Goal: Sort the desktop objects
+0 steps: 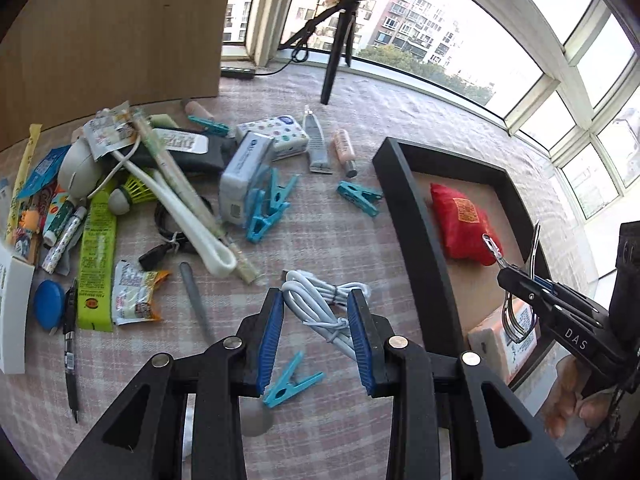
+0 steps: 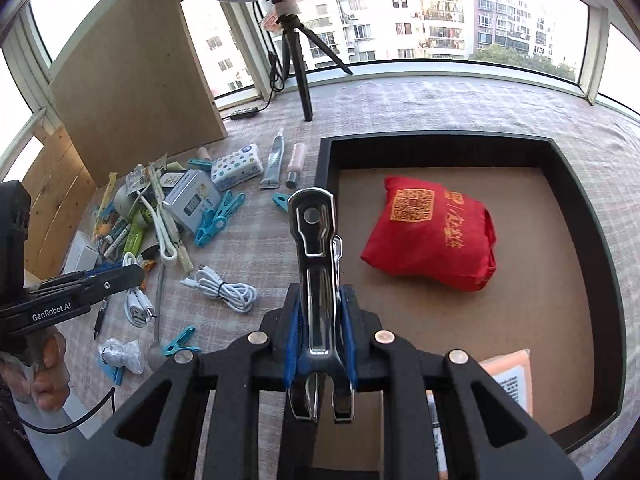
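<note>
My left gripper (image 1: pixel 318 300) is shut on a coiled white cable (image 1: pixel 320 304), which hangs between the blue pads above the checked tablecloth. In the right wrist view the left gripper (image 2: pixel 134 276) shows at the left edge with that cable (image 2: pixel 138 308) under it. My right gripper (image 2: pixel 320 300) is shut on a chrome metal hand tool (image 2: pixel 312 248) that sticks out forward past the fingers. It hovers over the near left part of a black tray (image 2: pixel 440 140) with a brown floor. A red pouch (image 2: pixel 432 232) and a peach packet (image 2: pixel 512 380) lie in the tray.
A second white cable (image 2: pixel 224 288) lies on the cloth. Left of the tray (image 1: pixel 408 208) is a pile of clutter: blue clothespins (image 1: pixel 268 208), a spotted tissue pack (image 1: pixel 276 136), tubes, wrappers and a pen (image 1: pixel 70 344). A tripod (image 1: pixel 336 60) and a wooden board (image 1: pixel 112 40) stand behind.
</note>
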### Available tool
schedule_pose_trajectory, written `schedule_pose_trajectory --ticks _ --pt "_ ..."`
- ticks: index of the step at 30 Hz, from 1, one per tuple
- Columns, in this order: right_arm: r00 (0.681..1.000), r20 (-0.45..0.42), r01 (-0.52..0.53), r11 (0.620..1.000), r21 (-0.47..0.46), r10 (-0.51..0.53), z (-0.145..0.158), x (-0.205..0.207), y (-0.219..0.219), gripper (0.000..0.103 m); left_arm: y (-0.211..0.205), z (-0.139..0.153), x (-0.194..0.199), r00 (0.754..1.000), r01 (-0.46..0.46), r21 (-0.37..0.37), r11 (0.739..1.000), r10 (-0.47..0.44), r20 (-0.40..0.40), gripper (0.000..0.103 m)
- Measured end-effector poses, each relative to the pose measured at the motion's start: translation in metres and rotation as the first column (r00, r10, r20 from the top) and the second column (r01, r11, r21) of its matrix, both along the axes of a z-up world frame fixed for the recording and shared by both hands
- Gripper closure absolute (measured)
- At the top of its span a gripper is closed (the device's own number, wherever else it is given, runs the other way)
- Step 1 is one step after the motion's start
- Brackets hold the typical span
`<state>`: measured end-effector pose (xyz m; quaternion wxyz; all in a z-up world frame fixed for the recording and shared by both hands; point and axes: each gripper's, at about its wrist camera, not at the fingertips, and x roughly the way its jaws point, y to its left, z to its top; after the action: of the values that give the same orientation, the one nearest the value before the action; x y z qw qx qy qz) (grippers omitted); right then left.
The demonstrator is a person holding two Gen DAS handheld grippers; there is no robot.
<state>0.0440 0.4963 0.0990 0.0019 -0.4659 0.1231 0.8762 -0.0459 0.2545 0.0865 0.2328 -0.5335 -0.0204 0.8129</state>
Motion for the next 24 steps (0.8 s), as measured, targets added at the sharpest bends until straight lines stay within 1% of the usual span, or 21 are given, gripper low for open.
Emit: schedule_pose_trajectory --ticks 4,9,14,18,19,20,21,22,24 --pt "0.995 -0.004 0.098 0.995 0.011 -0.098 0.003 0.012 0.039 0.085 0.054 0.010 0.005 0.993 0.117 0.008 0.993 -0.117 -0.023 0.072" --pt "0.978 -0.010 0.209 0.977 0.037 -0.209 0.006 0.027 0.082 0.085 0.114 0.016 0.015 0.968 0.247 0.000 0.969 -0.246 -0.036 0.072" --pt "0.954 -0.018 0.299 0.953 0.045 -0.299 0.009 0.042 0.114 0.085 0.150 0.018 0.026 0.945 0.327 0.007 0.945 -0.326 -0.035 0.072" --pt "0.947 -0.021 0.322 0.945 0.064 -0.321 0.010 0.046 0.122 0.084 0.168 0.019 0.033 0.929 0.369 0.017 0.929 -0.368 -0.028 0.071" --pt "0.946 -0.028 0.325 0.944 0.058 -0.324 0.010 0.047 0.124 0.081 0.173 0.019 0.037 0.921 0.389 0.025 0.921 -0.388 -0.027 0.070" --pt "0.943 -0.020 0.334 0.941 0.056 -0.333 0.010 0.047 0.125 0.077 0.176 0.019 0.039 0.915 0.403 0.026 0.915 -0.403 -0.025 0.058" --pt "0.939 -0.010 0.343 0.938 0.056 -0.343 0.010 0.046 0.125 0.063 0.178 0.020 0.042 0.913 0.407 0.018 0.913 -0.407 -0.021 0.047" --pt "0.939 -0.014 0.345 0.937 0.053 -0.344 0.012 0.045 0.124 0.054 0.177 0.022 0.044 0.916 0.401 0.019 0.916 -0.400 -0.035 0.036" --pt "0.945 -0.031 0.326 0.943 0.062 -0.324 0.015 0.043 0.117 0.054 0.173 0.026 0.044 0.923 0.381 0.009 0.924 -0.380 -0.062 0.036"
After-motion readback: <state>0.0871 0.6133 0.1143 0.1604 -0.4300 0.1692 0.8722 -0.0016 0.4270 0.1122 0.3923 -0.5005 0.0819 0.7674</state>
